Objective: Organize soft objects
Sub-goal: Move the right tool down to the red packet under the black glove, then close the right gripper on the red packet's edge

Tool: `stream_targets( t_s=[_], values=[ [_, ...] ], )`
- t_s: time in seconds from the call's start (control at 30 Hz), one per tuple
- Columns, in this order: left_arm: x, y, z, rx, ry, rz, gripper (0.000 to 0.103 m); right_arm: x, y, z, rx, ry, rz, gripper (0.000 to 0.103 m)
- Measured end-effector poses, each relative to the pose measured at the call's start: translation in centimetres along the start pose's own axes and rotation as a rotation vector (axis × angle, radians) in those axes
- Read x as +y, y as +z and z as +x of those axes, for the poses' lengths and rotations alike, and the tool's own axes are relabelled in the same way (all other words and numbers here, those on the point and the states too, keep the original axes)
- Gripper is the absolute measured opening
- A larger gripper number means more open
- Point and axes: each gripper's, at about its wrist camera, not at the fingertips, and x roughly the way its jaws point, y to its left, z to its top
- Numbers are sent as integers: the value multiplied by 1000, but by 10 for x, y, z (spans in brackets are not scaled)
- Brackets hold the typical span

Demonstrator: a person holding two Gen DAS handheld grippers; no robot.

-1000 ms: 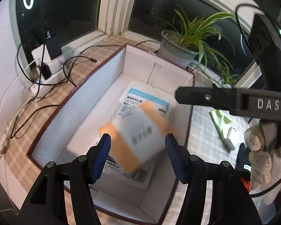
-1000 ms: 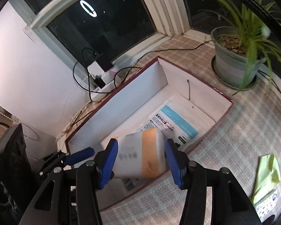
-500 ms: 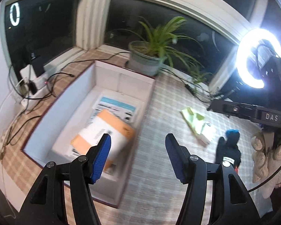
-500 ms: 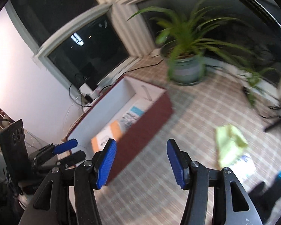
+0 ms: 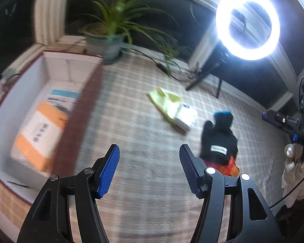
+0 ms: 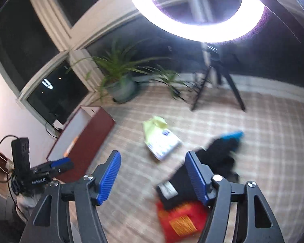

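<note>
**Q:** Since the earlier shot both cameras have swung off the box, right? Where did the orange-taped parcel end up?

**A:** Yep, it was between the right tongs before; now the parcel lies inside the white-lined box, on top of a mailer with a blue stripe. Its printed labels are too blurred to read. Those tongs have just been opening and have nothing between the blue pads.

**Q:** And the left tongs?

**A:** Left tongs gape about halfway, empty, over the checked surface.

**Q:** What soft stuff is still out?

**A:** A yellow cloth lying on a white packet with blue print I can't make out, then a black garment with a small white tag, unreadable, its blue tip at the far end. It overlaps a red-and-orange bag. All sit well apart from the box.

**Q:** Any legible text?

**A:** Only "DAS" on the right tool's body at the left view's edge.
</note>
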Motion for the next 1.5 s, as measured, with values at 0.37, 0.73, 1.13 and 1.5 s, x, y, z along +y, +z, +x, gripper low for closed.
stream_targets(
  t_s=[0.37, 0.73, 1.13, 1.5],
  values=[
    [-50, -25, 45, 140, -109, 94, 61, -72, -78, 27, 180, 57, 243, 64],
    [-83, -57, 82, 292, -246, 109, 61, -77, -77, 67, 266, 111, 235, 65],
    [-128, -86, 120, 419, -320, 168, 61, -71, -75, 98, 316, 31, 156, 65],
    [-125, -92, 123, 433, -317, 192, 61, -56, -96, 101, 380, 83, 171, 66]
  ],
)
